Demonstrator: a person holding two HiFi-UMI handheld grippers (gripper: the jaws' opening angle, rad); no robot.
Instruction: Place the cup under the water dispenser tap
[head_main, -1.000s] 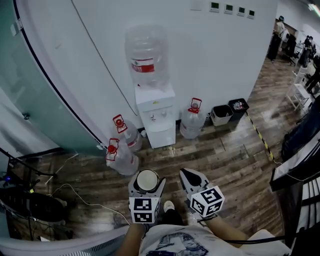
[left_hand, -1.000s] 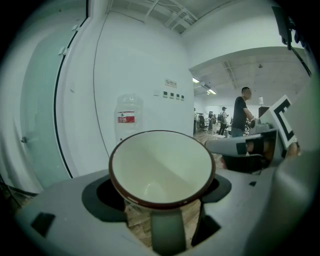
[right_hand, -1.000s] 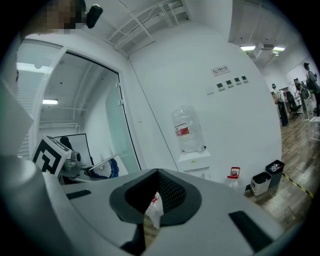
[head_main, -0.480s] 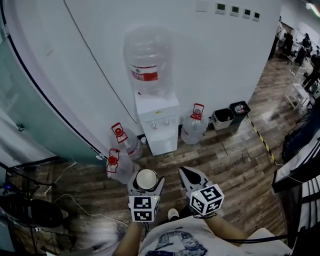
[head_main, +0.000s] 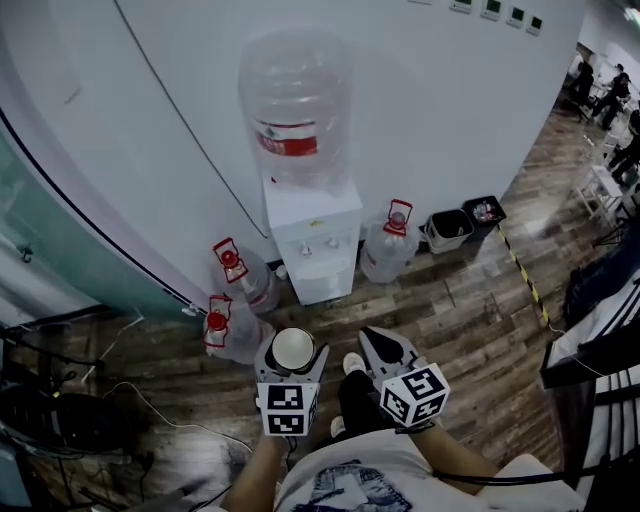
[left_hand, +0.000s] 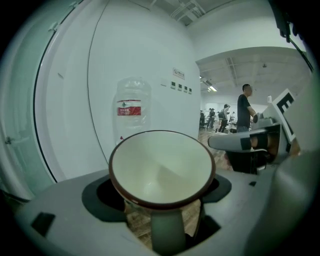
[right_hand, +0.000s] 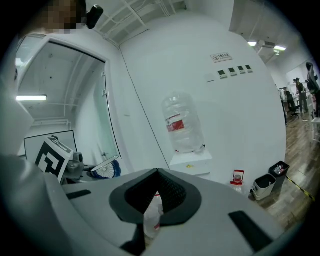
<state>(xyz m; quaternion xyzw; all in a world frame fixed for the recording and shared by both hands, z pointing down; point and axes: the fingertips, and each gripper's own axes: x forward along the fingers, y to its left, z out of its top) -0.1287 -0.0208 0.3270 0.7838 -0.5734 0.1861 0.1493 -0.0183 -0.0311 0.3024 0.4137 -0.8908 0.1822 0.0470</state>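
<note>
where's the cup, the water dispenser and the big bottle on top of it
cup (head_main: 293, 349): head view, pale inside of the cup.
water dispenser (head_main: 305, 203): head view, its white top face.
big bottle (head_main: 295, 90): head view, clear wall above the red label.

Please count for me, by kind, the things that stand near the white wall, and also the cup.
Water dispenser: 1
Water bottles: 4, one on top, three on the floor
Waste bins: 2
Cup: 1
Total: 8
</note>
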